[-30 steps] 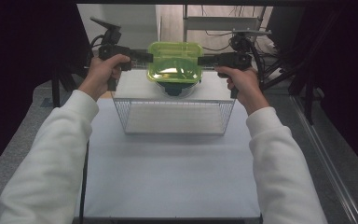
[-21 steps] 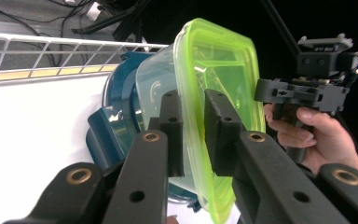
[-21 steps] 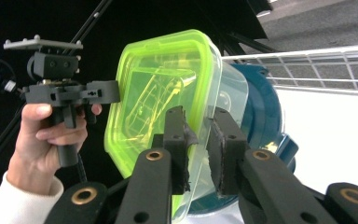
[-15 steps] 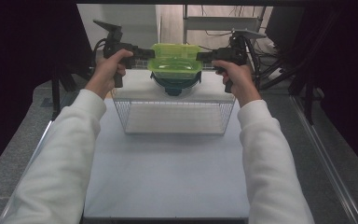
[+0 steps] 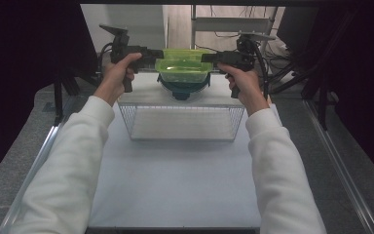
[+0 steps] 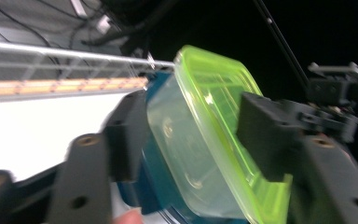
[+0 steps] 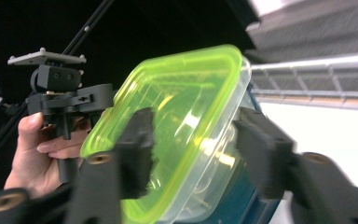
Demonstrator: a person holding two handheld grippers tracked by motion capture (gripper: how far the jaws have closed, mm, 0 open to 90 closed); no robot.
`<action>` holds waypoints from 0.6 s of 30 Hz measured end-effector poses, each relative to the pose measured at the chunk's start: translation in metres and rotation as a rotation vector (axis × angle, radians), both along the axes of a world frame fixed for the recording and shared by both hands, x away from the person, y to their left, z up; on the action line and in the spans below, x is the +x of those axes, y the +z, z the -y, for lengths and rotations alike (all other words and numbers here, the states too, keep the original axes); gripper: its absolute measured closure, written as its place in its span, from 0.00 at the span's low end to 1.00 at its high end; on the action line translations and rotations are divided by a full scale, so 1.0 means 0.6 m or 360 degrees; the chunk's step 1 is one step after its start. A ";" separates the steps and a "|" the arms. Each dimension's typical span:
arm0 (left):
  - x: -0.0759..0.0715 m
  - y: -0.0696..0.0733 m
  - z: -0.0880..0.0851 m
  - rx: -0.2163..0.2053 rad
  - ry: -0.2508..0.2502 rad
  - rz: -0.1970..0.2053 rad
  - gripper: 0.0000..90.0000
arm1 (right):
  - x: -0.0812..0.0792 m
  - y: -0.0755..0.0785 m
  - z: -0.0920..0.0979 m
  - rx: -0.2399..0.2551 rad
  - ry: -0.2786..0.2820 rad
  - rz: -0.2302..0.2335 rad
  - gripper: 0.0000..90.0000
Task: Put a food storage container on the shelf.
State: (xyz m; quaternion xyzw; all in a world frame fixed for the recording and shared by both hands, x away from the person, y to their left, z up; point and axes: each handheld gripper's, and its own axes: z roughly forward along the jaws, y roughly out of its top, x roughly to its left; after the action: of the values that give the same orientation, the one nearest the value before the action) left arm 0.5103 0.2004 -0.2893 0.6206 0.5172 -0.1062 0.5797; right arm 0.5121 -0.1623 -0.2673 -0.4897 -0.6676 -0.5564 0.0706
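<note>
I have both tongs on the stack of food containers; the left tongs [image 5: 152, 54] are clamped on the left end of the green-lidded container [image 5: 182, 65], and the right tongs [image 5: 209, 57] are clamped on its right end; in the left gripper view the jaws straddle the lid edge and the clear wall [image 6: 186, 154] below it, and the right gripper view shows the same hold from the other side [image 7: 186, 135].

Compared with a second ago, the stack has travelled away from me and slightly upward; my hands were nearer the wire basket [image 5: 182, 122] then, and now the arms are stretched out further, with the stack held in the air beyond the basket's far rim, over the back strip of the counter [image 5: 175, 170]; the dark teal container [image 5: 184, 90] still hangs nested under the clear one, so the whole stack has come along together.

I read that as the lift being done and the carry under way; the load looks level and evenly shared, which I take to mean neither side has slipped; the basket itself has not moved and sits empty on the white counter.

Whether the stack is bound for a spot behind the basket I cannot tell; the next move, I judge, calls for both hands to keep pace, since one end lagging would twist the lid out of the jaws.
</note>
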 end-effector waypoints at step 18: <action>-0.142 0.040 -0.025 0.0238 -0.0012 0.0360 0.32 | -0.114 0.039 0.068 -0.0154 0.0041 0.0494 0.32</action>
State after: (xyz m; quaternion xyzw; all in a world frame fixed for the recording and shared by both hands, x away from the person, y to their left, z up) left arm 0.4254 0.2157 -0.2655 0.6719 0.4528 0.0010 0.5861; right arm 0.4436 -0.2028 -0.2436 -0.3921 -0.7027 -0.5916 -0.0498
